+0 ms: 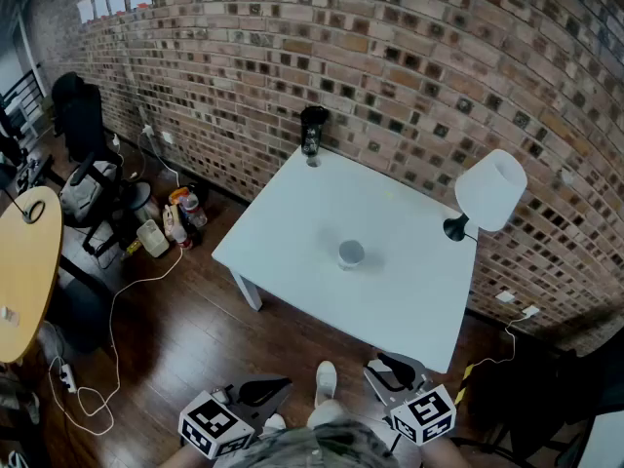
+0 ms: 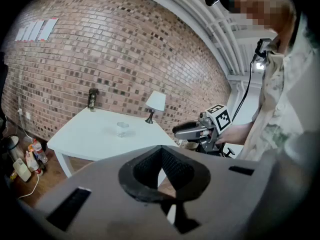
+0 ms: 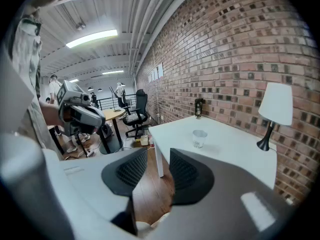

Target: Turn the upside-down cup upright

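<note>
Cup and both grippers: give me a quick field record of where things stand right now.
cup: clear, mid-table, standing alone; too small to tell which end is up
table: white, against the brick wall
lamp: at the table's right edge
dark object: at the far edge, by the wall
left gripper: over the floor, short of the table; jaws meet at the tips, empty
right gripper: by the near table edge; jaws drawn in, slim gap, empty
contact with cup: none

A small clear cup (image 1: 351,253) is seen standing on the white table (image 1: 292,232), near its middle. Whether its mouth is turned up or down cannot be told.
</note>
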